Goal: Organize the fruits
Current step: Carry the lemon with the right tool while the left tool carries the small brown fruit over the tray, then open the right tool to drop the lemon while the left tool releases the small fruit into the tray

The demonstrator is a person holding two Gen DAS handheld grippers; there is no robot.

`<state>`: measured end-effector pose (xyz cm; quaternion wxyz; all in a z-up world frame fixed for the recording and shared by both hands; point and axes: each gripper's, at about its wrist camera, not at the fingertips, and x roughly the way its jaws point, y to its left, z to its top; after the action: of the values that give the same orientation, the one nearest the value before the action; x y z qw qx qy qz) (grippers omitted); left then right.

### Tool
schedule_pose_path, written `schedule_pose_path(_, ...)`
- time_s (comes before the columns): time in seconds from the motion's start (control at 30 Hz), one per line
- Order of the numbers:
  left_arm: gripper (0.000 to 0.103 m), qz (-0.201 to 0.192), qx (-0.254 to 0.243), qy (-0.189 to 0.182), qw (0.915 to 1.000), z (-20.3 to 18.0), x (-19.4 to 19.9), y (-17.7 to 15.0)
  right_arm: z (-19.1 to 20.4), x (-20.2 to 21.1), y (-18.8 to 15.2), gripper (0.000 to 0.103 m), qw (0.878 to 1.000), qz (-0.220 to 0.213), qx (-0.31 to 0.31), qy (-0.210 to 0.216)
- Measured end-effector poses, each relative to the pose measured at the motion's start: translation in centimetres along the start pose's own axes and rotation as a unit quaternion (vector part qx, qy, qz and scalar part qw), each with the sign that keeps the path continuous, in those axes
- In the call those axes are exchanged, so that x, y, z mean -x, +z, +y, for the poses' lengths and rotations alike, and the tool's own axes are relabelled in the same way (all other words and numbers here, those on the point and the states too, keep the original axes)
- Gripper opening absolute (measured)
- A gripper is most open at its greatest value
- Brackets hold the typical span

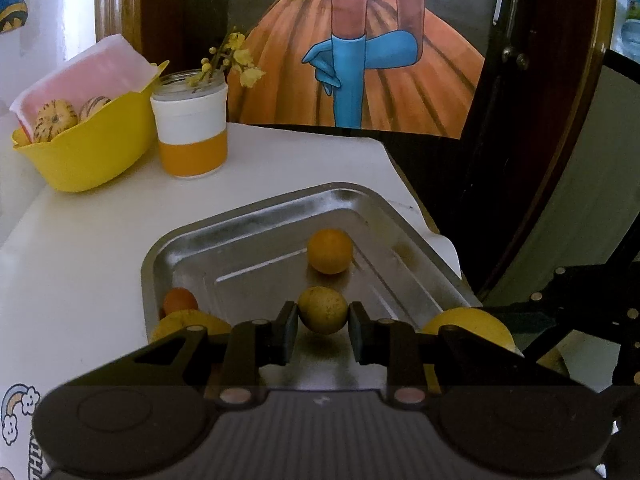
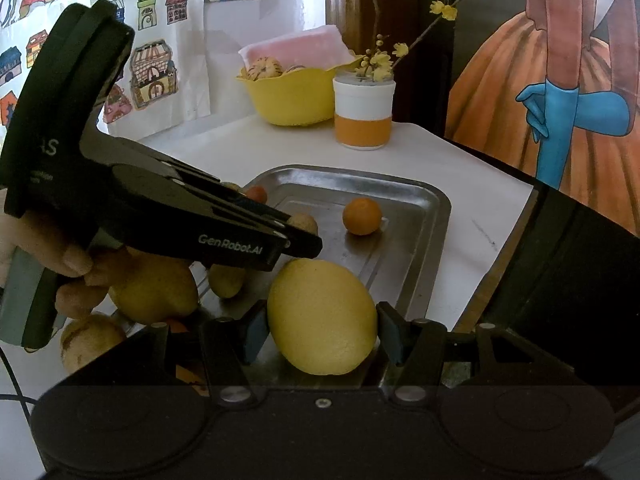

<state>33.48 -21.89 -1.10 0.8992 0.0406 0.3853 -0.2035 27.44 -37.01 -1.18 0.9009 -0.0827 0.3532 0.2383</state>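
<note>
**Both grippers closing on fruit over the tray**

Evidently, the sorting is sitting somewhere mid-way. The left gripper (image 1: pixel 323 317) is pinching a small yellow-green fruit (image 1: pixel 323 309) just above the metal tray (image 1: pixel 256 216), while the right gripper (image 2: pixel 322 326) is clamping a large lemon (image 2: pixel 322 316) at the tray's near edge. Two striped fruits (image 1: pixel 55 119) are already lying in the yellow bowl (image 1: pixel 92 152); an orange (image 1: pixel 330 250) and several others are still waiting. "GenRobot.AI" (image 2: pixel 230 246) is reading clearly on the left tool.

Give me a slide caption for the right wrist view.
Right tongs grip a large lemon over the metal tray, left tongs working alongside.
</note>
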Motion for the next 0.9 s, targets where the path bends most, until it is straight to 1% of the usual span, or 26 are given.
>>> schedule_pose_path(0.27,0.030,0.002,-0.004,0.007,1.0000,-0.2,0.0,0.1,0.2,-0.1,-0.1,0.060,1.000,-0.005,-0.004,-0.007)
schedule_pose_path(0.33,0.035,0.003,-0.006,0.006,1.0000,-0.2,0.0,0.0,0.2,0.0,-0.2,0.060,1.000,-0.007,-0.008,-0.009)
schedule_pose_path(0.4,0.047,0.002,0.000,0.001,1.0000,-0.1,0.2,0.0,0.2,0.0,-0.3,0.060,1.000,-0.009,-0.011,-0.011)
schedule_pose_path(0.43,0.051,-0.002,0.004,-0.004,1.0000,0.0,0.4,0.0,0.2,0.1,-0.4,0.061,1.000,-0.011,-0.014,-0.011)
schedule_pose_path(0.5,0.066,-0.016,0.012,-0.011,0.9997,0.1,1.1,-0.1,0.3,0.3,-0.5,0.072,1.000,-0.018,-0.024,-0.010)
schedule_pose_path(0.53,0.069,-0.024,0.015,-0.010,0.9996,0.2,1.5,-0.1,0.3,0.5,-0.5,0.074,0.999,-0.025,-0.029,-0.011)
schedule_pose_path(0.57,0.075,-0.032,0.017,-0.009,0.9993,0.3,2.0,-0.2,0.5,0.8,-0.5,0.076,0.999,-0.032,-0.034,-0.011)
schedule_pose_path(0.63,0.079,-0.046,0.020,-0.011,0.9987,0.5,2.9,-0.4,0.8,1.3,-0.6,0.079,0.998,-0.041,-0.041,-0.009)
schedule_pose_path(0.7,0.088,-0.061,0.028,-0.008,0.9977,0.8,4.3,-0.7,1.4,2.0,-0.8,0.083,0.997,-0.054,-0.044,-0.016)
schedule_pose_path(0.8,0.098,-0.085,0.047,0.001,0.9953,1.4,6.2,-1.2,2.4,3.1,-1.2,0.089,0.996,-0.074,-0.052,-0.024)
schedule_pose_path(0.9,0.102,-0.104,0.067,0.016,0.9922,2.3,8.2,-2.1,3.4,4.5,-1.6,0.096,0.993,-0.095,-0.069,-0.031)
